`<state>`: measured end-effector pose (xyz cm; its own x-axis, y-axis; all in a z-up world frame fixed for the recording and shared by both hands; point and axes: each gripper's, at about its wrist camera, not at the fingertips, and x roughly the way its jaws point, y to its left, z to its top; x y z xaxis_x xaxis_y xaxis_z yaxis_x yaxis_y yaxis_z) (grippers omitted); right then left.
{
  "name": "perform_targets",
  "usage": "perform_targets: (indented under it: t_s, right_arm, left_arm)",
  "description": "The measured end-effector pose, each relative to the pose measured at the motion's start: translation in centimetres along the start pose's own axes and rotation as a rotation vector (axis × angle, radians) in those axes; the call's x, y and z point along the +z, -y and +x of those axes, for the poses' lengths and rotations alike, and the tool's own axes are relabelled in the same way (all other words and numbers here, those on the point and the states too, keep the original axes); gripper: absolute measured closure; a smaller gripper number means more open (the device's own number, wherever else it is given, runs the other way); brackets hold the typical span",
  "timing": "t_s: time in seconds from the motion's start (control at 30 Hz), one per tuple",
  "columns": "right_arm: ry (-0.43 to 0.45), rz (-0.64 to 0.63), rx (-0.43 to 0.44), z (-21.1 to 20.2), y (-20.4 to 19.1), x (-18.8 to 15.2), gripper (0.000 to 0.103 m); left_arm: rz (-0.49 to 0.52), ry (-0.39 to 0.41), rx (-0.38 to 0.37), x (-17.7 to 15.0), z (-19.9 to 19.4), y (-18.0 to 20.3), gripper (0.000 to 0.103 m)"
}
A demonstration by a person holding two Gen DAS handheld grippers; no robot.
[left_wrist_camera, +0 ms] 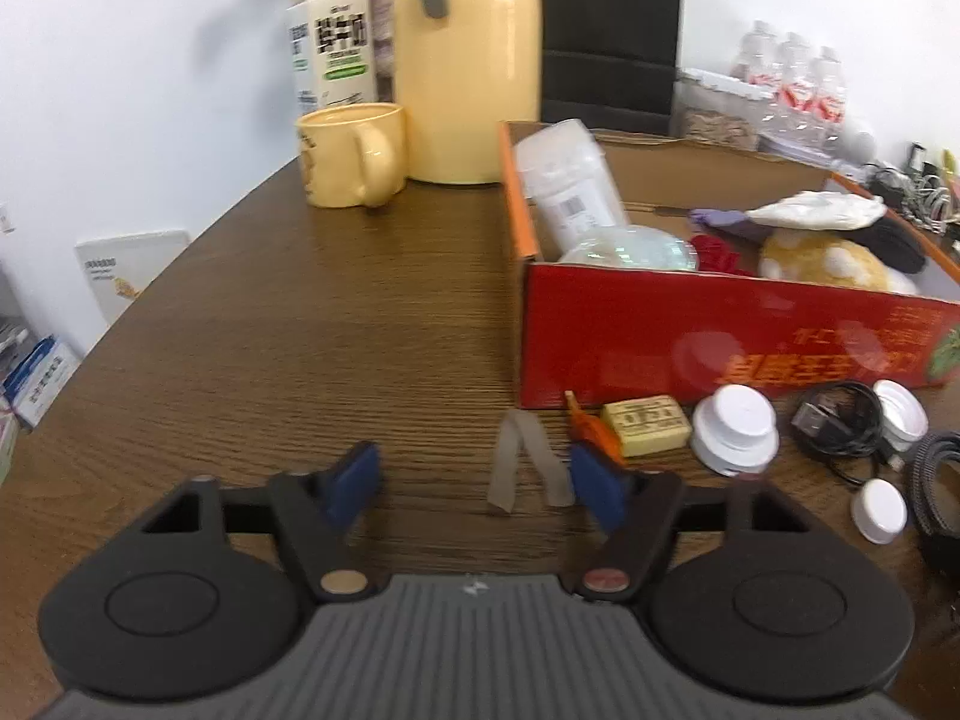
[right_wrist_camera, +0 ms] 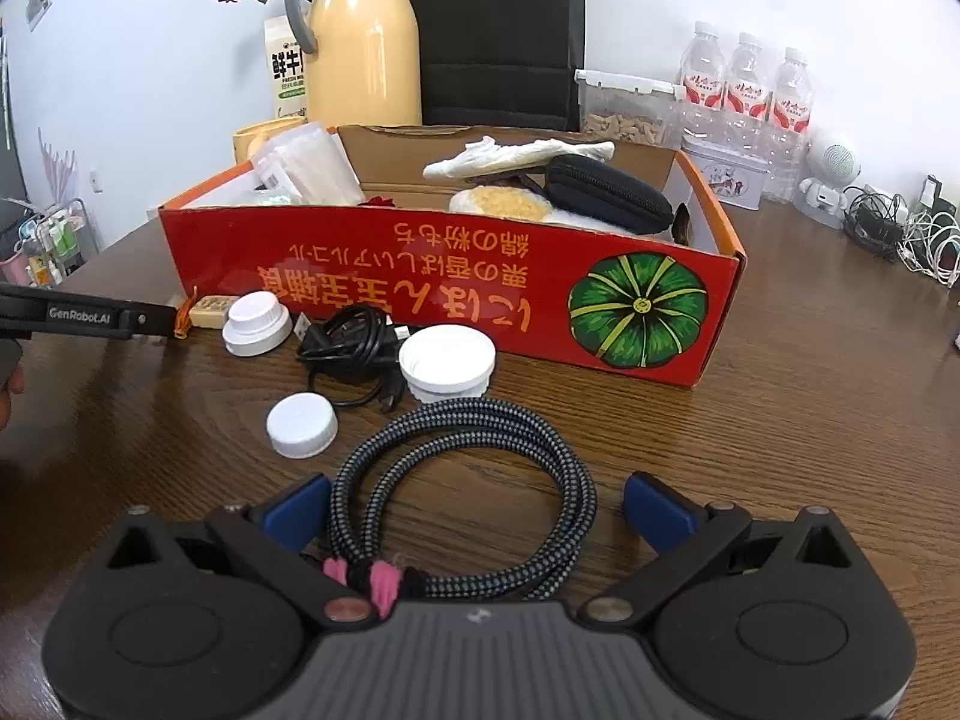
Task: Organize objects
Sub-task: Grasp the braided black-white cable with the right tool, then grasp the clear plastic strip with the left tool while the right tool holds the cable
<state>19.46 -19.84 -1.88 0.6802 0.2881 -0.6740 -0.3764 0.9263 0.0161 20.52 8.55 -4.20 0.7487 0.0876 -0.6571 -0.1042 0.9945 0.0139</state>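
Note:
My left gripper (left_wrist_camera: 474, 486) hovers low over the wooden table (left_wrist_camera: 300, 330), open. A folded grey-brown strip (left_wrist_camera: 528, 462) lies between its blue pads, nearer the right one and untouched. Just beyond are an orange clip (left_wrist_camera: 591, 426), a yellow block (left_wrist_camera: 648, 423), stacked white caps (left_wrist_camera: 735, 429) and a black USB cable (left_wrist_camera: 834, 420), all in front of the red cardboard box (left_wrist_camera: 690, 330). My right gripper (right_wrist_camera: 477, 507) is open around a coiled braided cable (right_wrist_camera: 468, 468). Its pads stand on either side without pressing it. The left gripper's finger (right_wrist_camera: 90, 318) enters this view from the left.
The red box (right_wrist_camera: 360, 276) holds a pouch, cloth and packets. A white lid (right_wrist_camera: 447, 363) and a small white cap (right_wrist_camera: 302, 424) lie before it. A yellow thermos (left_wrist_camera: 468, 60), mug (left_wrist_camera: 351, 153) and milk carton (left_wrist_camera: 330, 42) stand behind. Water bottles (right_wrist_camera: 744, 84) and tangled chargers (right_wrist_camera: 918, 234) sit at the far right.

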Motion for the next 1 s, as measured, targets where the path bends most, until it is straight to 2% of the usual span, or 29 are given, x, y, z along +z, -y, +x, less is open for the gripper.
perform_targets:
  t_s: [0.03,0.07,0.1,0.2,0.3,0.6,0.67,0.73,1.0]
  right_arm:
    - [0.002,0.001,-0.001,0.0,0.0,0.0,0.0]
    - [0.004,0.001,-0.002,0.0,0.0,-0.1,0.0]
    - [0.006,0.001,-0.002,0.0,0.0,-0.1,0.0]
    - [0.006,0.001,-0.003,0.0,0.0,-0.1,0.0]
    - [0.008,0.003,-0.005,-0.1,-0.1,-0.1,0.0]
    - [0.014,0.011,-0.012,-0.3,-0.1,-0.4,0.0]
    - [0.02,0.014,-0.01,-0.4,-0.2,-0.5,0.003]
    - [0.034,0.011,-0.006,-0.8,-0.3,-0.6,0.014]
    - [0.053,-0.012,-0.003,-1.6,-1.2,-1.1,0.015]
  left_arm:
    - [0.002,0.002,-0.006,0.0,-0.1,0.1,0.041]
    - [0.005,0.004,-0.014,-0.1,-0.2,0.2,0.048]
    - [0.007,0.007,-0.02,-0.1,-0.2,0.2,0.06]
    - [0.001,0.014,-0.034,-0.1,-0.4,0.4,0.084]
    - [-0.01,0.021,-0.032,-0.1,-0.4,0.3,0.092]
    - [-0.027,0.045,-0.031,-0.4,-1.0,0.1,0.098]
    - [-0.026,0.057,-0.026,-0.5,-1.4,0.2,0.098]
    - [-0.029,0.07,-0.026,-0.6,-1.7,0.2,0.098]
    - [-0.021,0.117,-0.028,-0.7,-3.4,0.5,0.098]
